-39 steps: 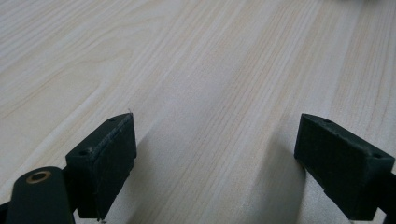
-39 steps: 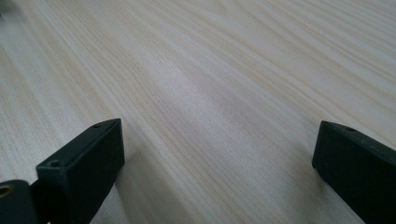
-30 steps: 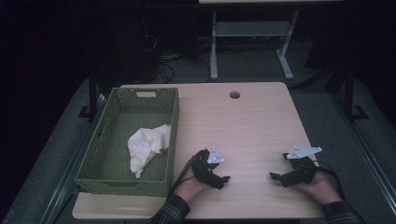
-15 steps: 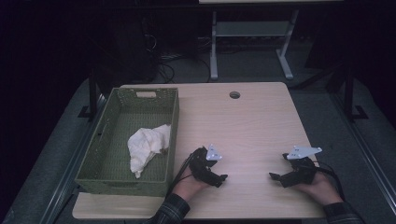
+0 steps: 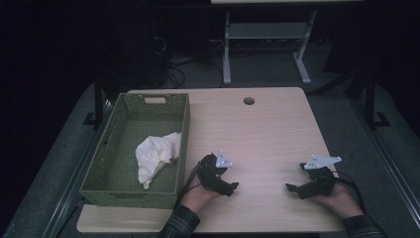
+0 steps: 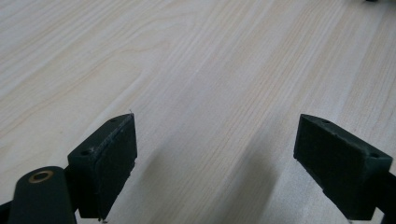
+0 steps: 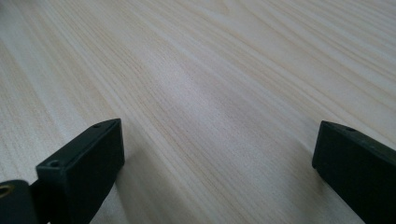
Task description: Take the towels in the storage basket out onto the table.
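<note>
Since nothing is held, both grippers are judged to be parked at rest on the table (image 5: 267, 124) near the person's edge, each cradled in a hand. The left gripper (image 5: 233, 186) is seen in the high view with its jaws pointed away from the basket; in the left gripper view its jaws are spread wide, with bare wood grain between them. The right gripper (image 5: 290, 187) is laid well apart from it, aimed back toward the left one; in the right gripper view its jaws are likewise spread wide over bare wood. The white cloth (image 5: 154, 157) is found crumpled inside the green woven basket (image 5: 124, 191), just beyond the left gripper's outer side, resting toward the basket wall nearest that gripper. That placement suggests the cloth is the item to be worked, with the left gripper best positioned to reach it; the open jaws suit a grasp not yet begun. Against the frames from a second and half a second ago, little is changed: the left gripper is turned slightly, while the right gripper, cloth and basket are unmoved.
</note>
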The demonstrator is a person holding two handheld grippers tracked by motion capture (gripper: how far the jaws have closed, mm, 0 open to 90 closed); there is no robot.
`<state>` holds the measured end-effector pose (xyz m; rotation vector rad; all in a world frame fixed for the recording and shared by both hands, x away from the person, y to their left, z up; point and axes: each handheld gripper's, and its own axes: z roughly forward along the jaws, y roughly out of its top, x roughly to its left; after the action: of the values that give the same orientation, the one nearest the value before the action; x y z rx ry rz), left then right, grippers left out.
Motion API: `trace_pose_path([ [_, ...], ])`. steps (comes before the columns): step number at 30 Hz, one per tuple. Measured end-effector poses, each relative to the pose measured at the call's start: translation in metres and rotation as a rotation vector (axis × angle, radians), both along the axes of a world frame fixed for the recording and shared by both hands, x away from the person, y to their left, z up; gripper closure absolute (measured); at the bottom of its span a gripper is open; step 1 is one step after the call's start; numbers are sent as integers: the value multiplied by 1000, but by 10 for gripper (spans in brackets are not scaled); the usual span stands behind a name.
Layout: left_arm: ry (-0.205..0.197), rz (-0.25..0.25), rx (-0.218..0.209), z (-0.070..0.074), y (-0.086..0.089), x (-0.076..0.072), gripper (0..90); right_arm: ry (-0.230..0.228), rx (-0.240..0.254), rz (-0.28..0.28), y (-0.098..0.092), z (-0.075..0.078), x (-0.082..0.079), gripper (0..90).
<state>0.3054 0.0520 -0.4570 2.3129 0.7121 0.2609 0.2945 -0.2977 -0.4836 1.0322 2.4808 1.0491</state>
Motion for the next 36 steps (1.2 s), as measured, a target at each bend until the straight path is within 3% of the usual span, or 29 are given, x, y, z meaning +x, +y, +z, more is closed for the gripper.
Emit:
trace_pose_path([
  [16,-32,28,-12,18,4,-4,130,0,0,0,0,0,0,18],
  [36,-15,36,-33,36,7,-2,129,0,0,0,0,0,0,18],
])
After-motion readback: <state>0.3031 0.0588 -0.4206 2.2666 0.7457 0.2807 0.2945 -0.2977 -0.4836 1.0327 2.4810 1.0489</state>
